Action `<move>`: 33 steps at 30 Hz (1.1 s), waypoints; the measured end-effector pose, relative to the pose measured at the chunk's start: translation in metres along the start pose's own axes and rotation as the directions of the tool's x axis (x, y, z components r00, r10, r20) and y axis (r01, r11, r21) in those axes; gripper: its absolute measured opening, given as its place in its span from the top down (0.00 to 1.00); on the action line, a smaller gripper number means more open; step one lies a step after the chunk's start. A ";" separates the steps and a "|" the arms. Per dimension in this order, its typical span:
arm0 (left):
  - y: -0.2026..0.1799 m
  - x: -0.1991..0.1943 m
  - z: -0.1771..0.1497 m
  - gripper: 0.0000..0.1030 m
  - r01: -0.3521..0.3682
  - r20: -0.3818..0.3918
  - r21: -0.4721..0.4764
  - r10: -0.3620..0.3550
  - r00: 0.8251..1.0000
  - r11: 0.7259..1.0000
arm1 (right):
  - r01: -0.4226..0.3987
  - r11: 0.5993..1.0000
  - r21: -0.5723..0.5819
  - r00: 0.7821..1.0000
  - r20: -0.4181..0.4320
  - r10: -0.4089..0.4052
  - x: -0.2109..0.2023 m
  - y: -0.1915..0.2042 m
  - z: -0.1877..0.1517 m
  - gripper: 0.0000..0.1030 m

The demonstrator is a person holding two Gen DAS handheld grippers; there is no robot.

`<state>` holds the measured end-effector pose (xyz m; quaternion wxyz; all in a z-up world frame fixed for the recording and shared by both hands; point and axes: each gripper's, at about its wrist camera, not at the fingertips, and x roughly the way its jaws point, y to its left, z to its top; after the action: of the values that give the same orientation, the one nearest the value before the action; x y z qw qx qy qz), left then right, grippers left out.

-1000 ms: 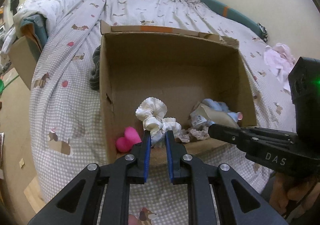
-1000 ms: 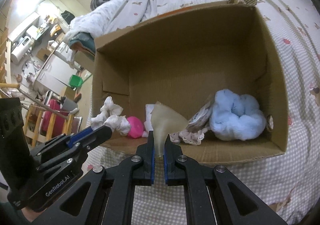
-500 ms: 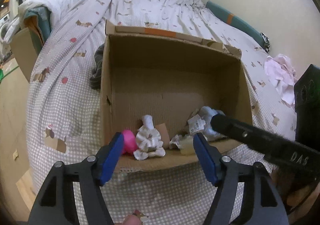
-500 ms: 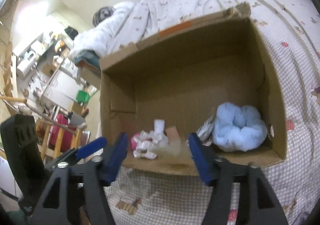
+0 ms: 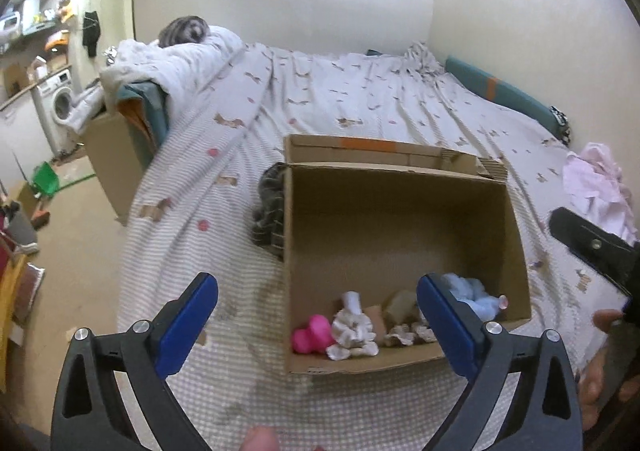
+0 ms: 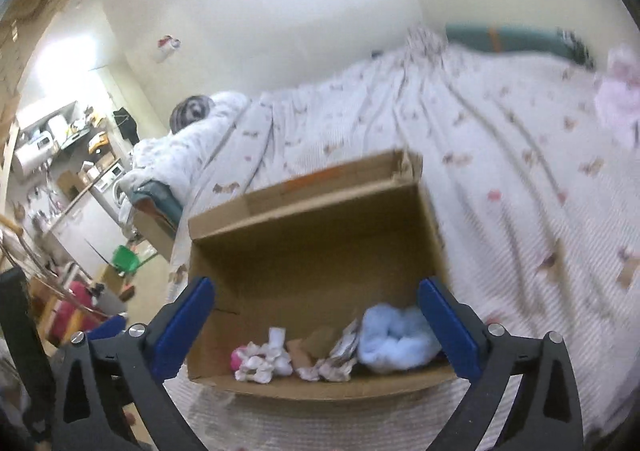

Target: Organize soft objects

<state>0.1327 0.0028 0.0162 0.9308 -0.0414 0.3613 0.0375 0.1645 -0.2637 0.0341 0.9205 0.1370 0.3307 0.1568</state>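
Observation:
An open cardboard box (image 5: 400,211) sits on the bed; it also shows in the right wrist view (image 6: 312,247). Along its near wall lie a pink soft toy (image 5: 310,339), a white frilly cloth (image 5: 352,335), a beige piece (image 5: 402,303) and a light blue fluffy item (image 5: 472,293). The right wrist view shows the white cloth (image 6: 264,359) and the blue item (image 6: 396,339). My left gripper (image 5: 318,325) is open and empty, held back above the box's near edge. My right gripper (image 6: 314,325) is open and empty too, pulled back from the box.
The bed has a patterned checked sheet (image 5: 360,103). A dark striped cloth (image 5: 270,207) lies against the box's left side. A pink garment (image 5: 596,187) lies at the right. A second box (image 5: 108,147) with bedding stands left of the bed. Floor clutter is at far left.
Both grippers opened and let go of the white cloth and the beige piece, which now lie in the box. Both grippers then drew back and up from the box.

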 end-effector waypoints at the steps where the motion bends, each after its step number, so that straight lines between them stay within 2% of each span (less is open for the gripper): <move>1: 0.001 -0.003 0.000 0.03 -0.024 0.002 0.003 0.024 1.000 1.000 | 0.005 1.000 -0.016 1.000 0.004 -0.005 -0.003 0.002 -0.001 0.00; 8: 0.008 -0.025 -0.016 0.03 -0.111 0.018 0.003 0.111 0.994 0.994 | 0.022 0.994 -0.108 1.000 -0.003 -0.023 -0.025 0.017 -0.018 0.00; 13: 0.013 -0.041 -0.029 0.03 -0.044 -0.008 -0.024 0.044 0.999 0.999 | 0.032 0.985 -0.170 0.999 -0.032 -0.038 -0.037 0.024 -0.034 0.00; 17: 0.012 -0.054 -0.039 0.03 -0.040 -0.010 -0.010 0.040 0.999 0.999 | 0.038 0.989 -0.141 0.996 -0.076 -0.049 -0.042 0.016 -0.045 0.00; 21: 0.007 -0.056 -0.049 0.03 -0.014 -0.050 -0.010 0.013 0.999 1.000 | 0.048 0.993 -0.109 0.991 -0.121 -0.061 -0.045 0.006 -0.055 0.00; 26: 0.003 -0.055 -0.062 0.01 -0.026 -0.088 0.007 0.027 0.996 1.000 | 0.070 0.992 -0.101 0.986 -0.146 -0.084 -0.045 0.001 -0.064 0.00; 33: 0.001 -0.055 -0.063 0.01 -0.003 -0.084 0.002 0.004 0.996 1.000 | 0.106 0.986 -0.127 0.980 -0.155 -0.125 -0.038 0.004 -0.066 0.00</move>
<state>0.0498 -0.0052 0.0074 0.9147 -0.0416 0.4003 0.0370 0.0929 -0.2645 0.0079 0.9044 0.0495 0.4023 0.1331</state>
